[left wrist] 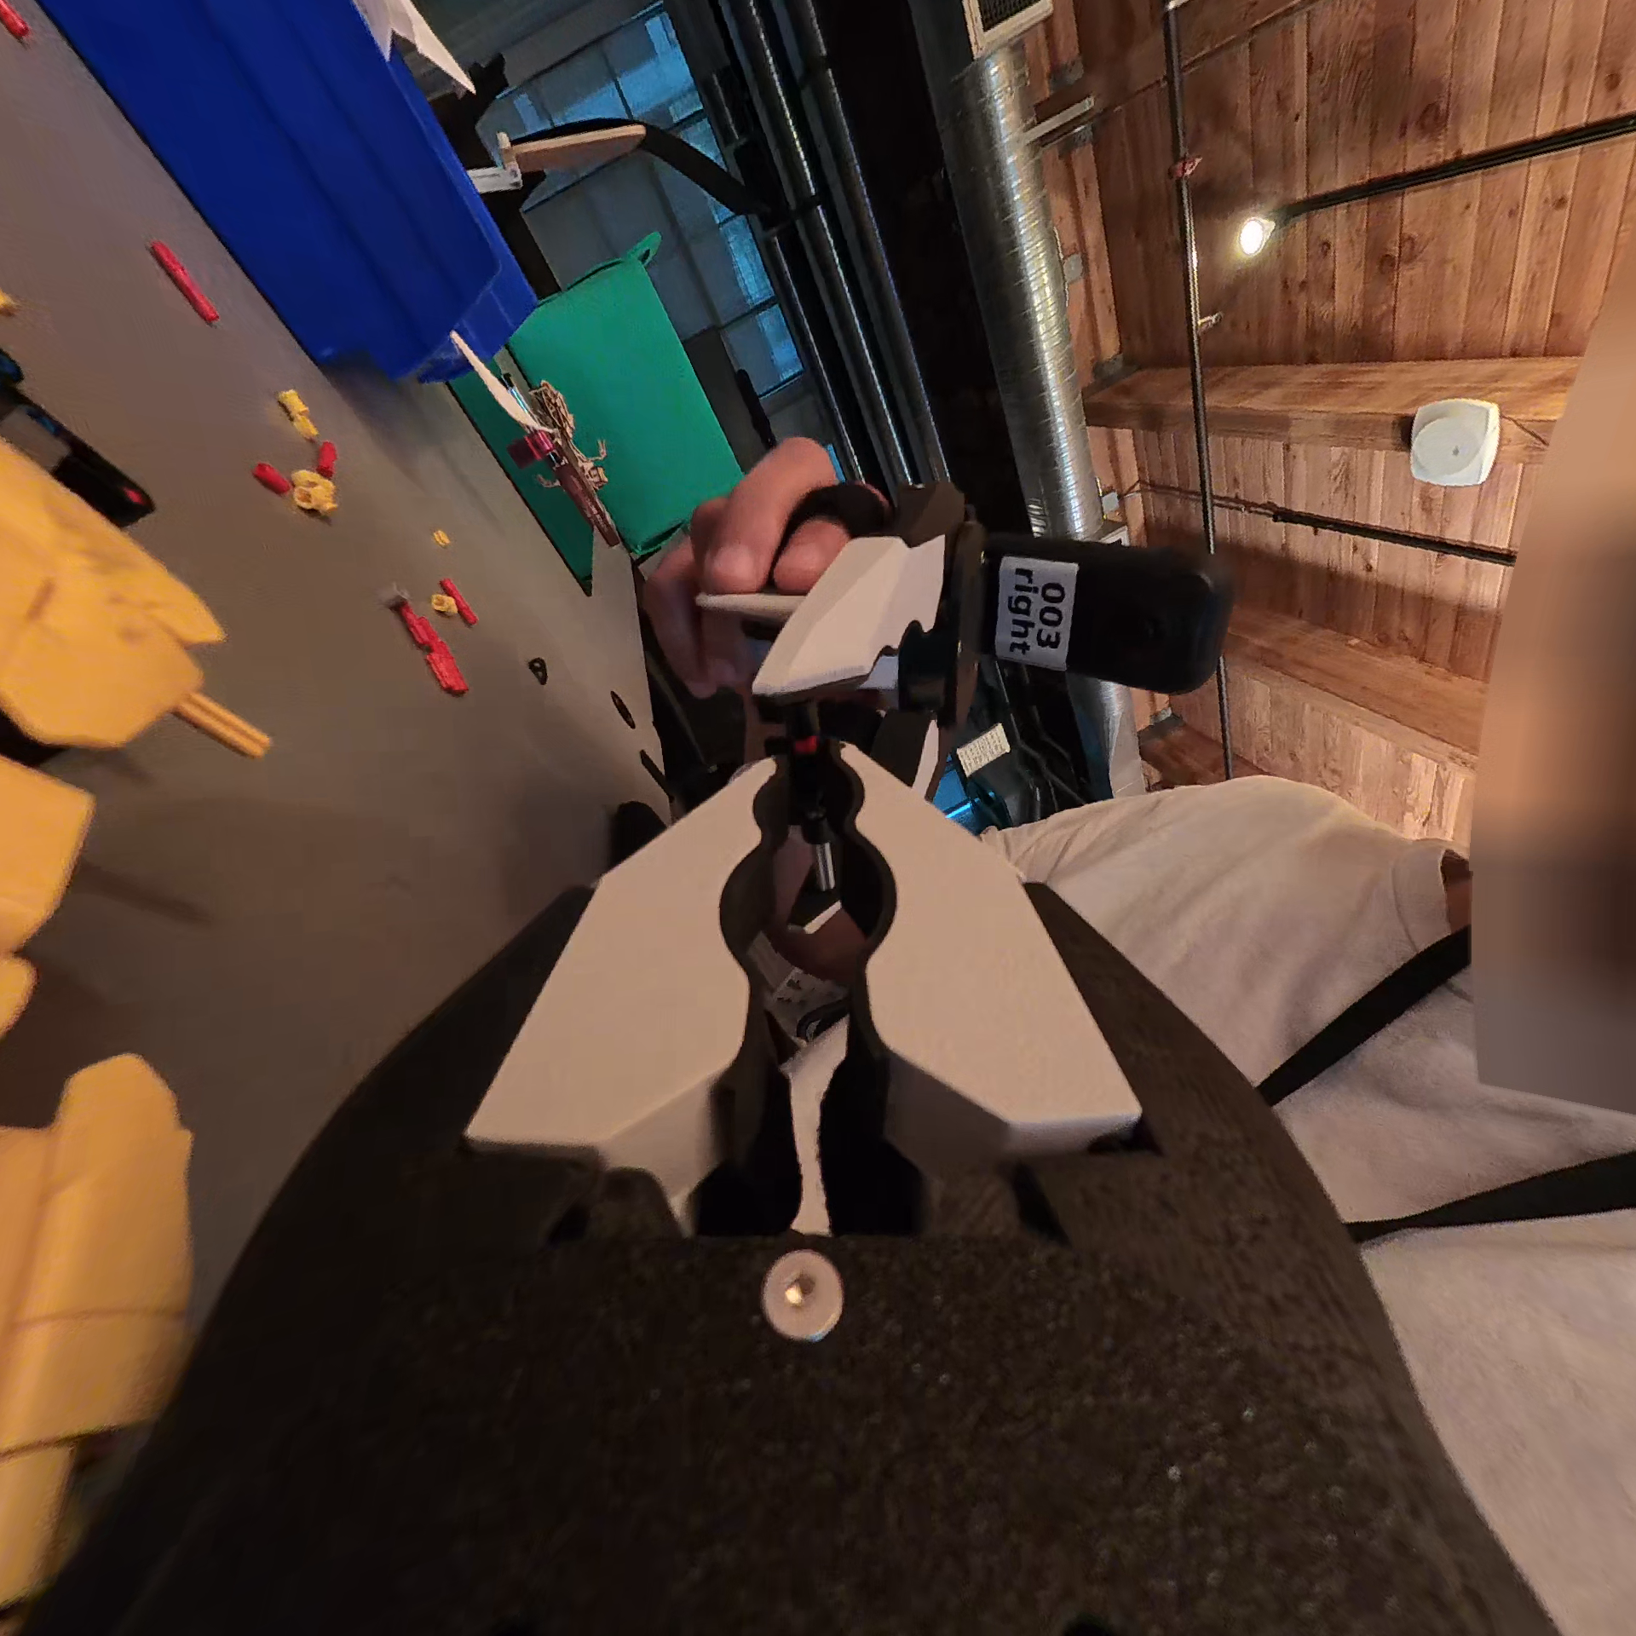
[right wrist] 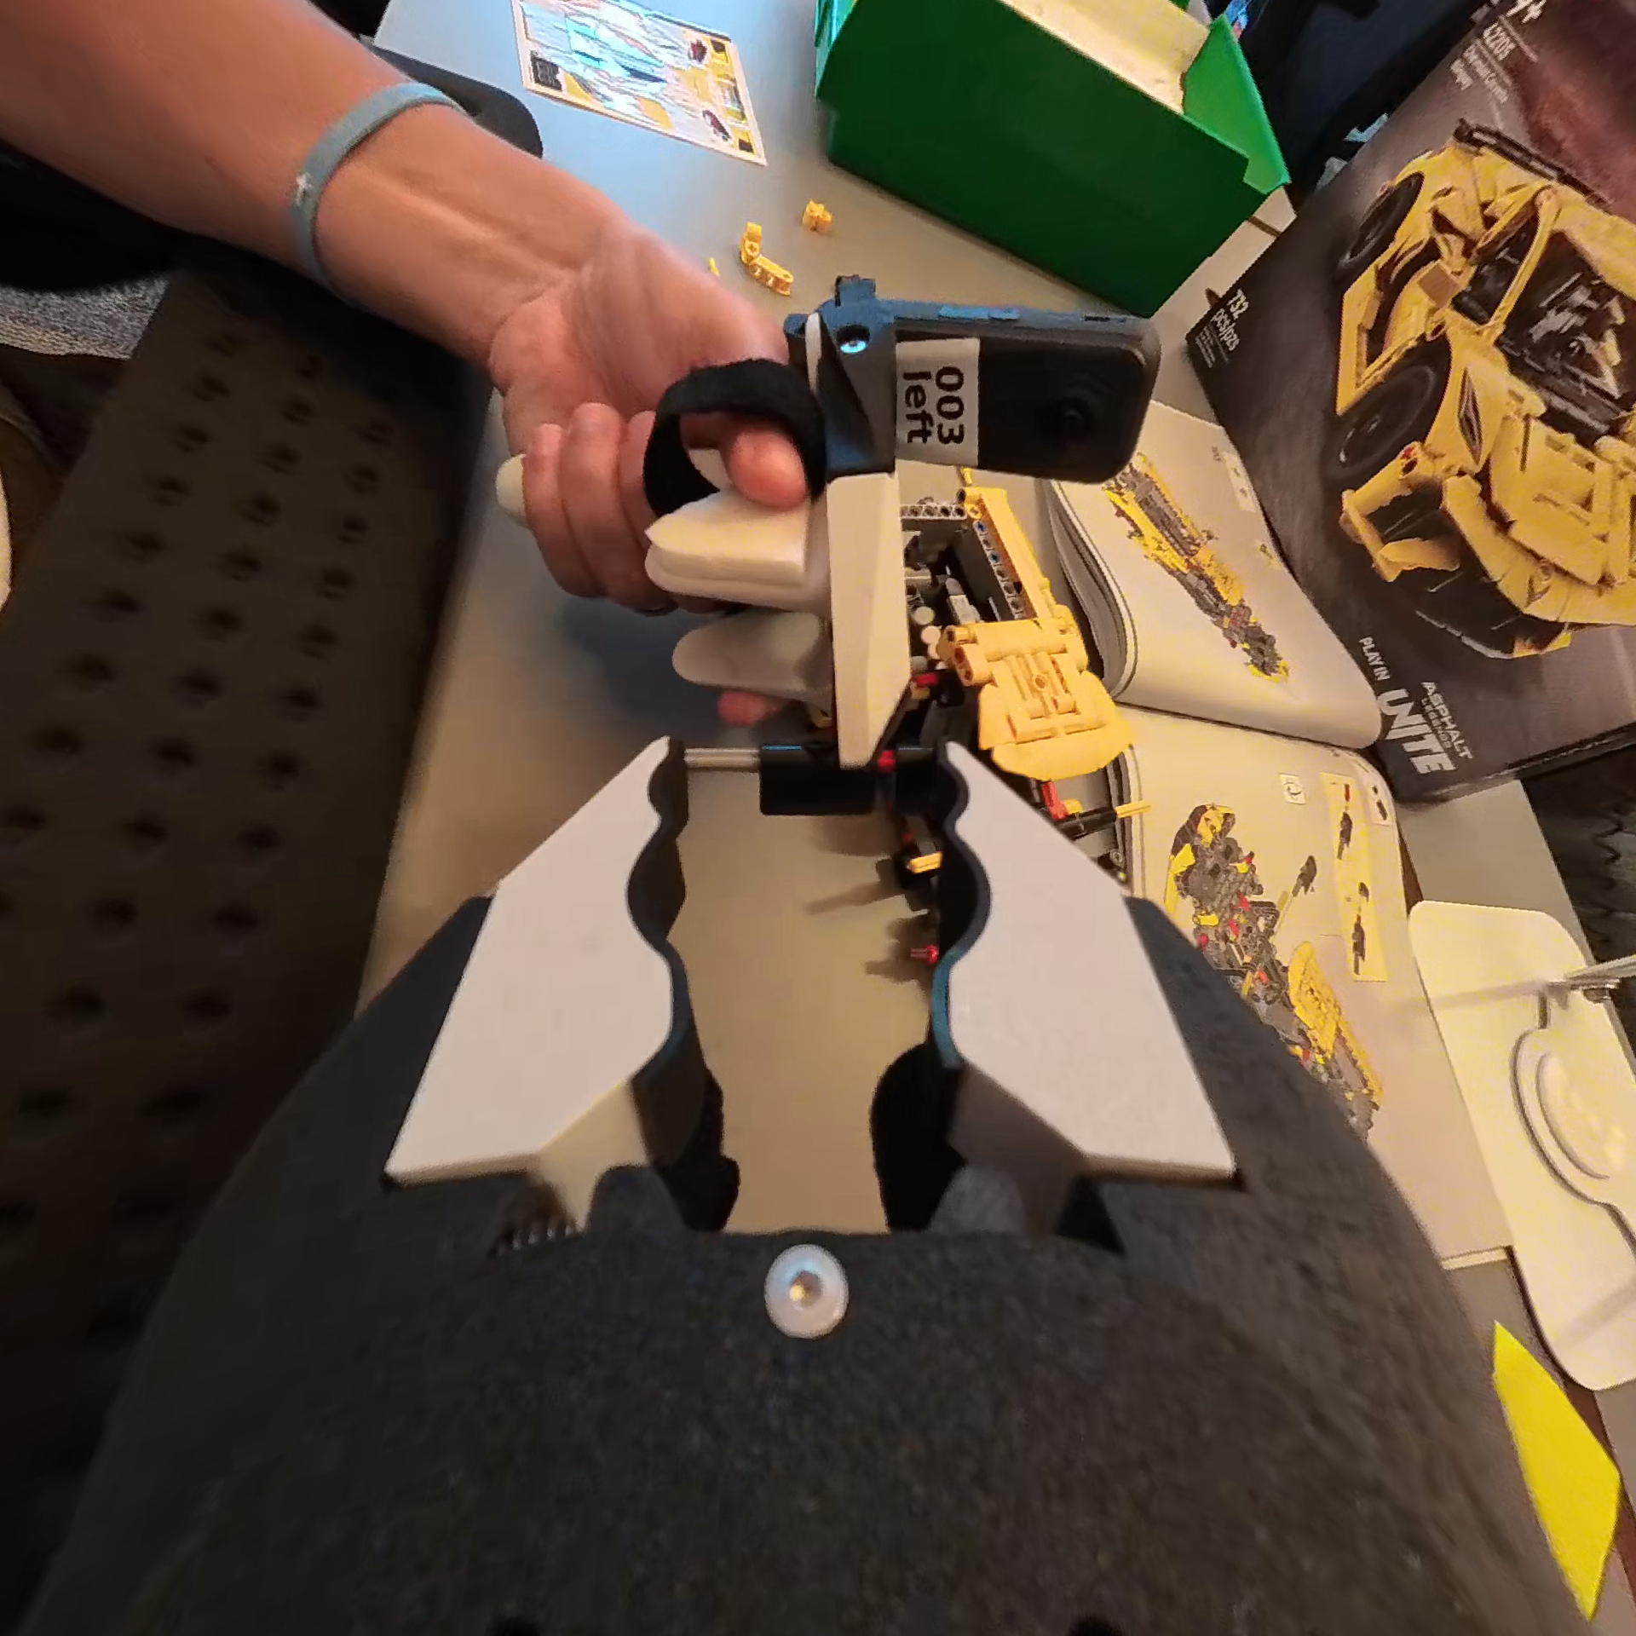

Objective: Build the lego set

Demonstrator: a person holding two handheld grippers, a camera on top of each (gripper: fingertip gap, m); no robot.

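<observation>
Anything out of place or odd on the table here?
Nothing damaged or spilled. Small red and yellow pieces lie scattered loose on the table rather than sorted, and the left gripper pinches a small black part in mid-air.

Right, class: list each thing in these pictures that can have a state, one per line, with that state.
left claw, shut on the black part
right claw, open, gripping nothing
yellow model, partly built
instruction booklet, open, lying flat
green box, open at the top
</observation>
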